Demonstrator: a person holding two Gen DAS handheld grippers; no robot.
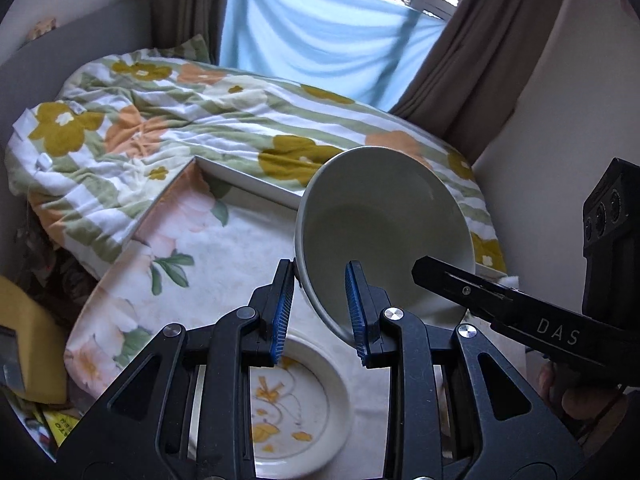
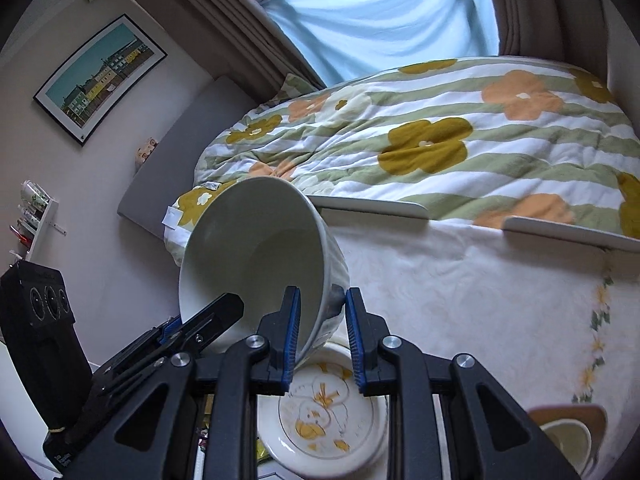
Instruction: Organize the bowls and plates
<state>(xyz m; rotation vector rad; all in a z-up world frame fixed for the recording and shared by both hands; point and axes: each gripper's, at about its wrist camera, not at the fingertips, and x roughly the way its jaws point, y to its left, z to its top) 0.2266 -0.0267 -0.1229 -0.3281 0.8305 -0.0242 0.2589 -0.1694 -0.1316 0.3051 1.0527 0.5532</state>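
Both the left gripper (image 1: 320,312) and the right gripper (image 2: 322,336) pinch opposite rim walls of 1 white bowl (image 1: 380,232), tilted at frame center above the floral plate (image 1: 296,412); this 2-point grip likely prevents rotation.

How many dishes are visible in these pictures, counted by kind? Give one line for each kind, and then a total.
White bowl, held tilted by both grippers: 1
Plate with yellow flower pattern: 1
Brown-rimmed dishes at the lower right edge, kind unclear: 2 (nested)
Total: 4
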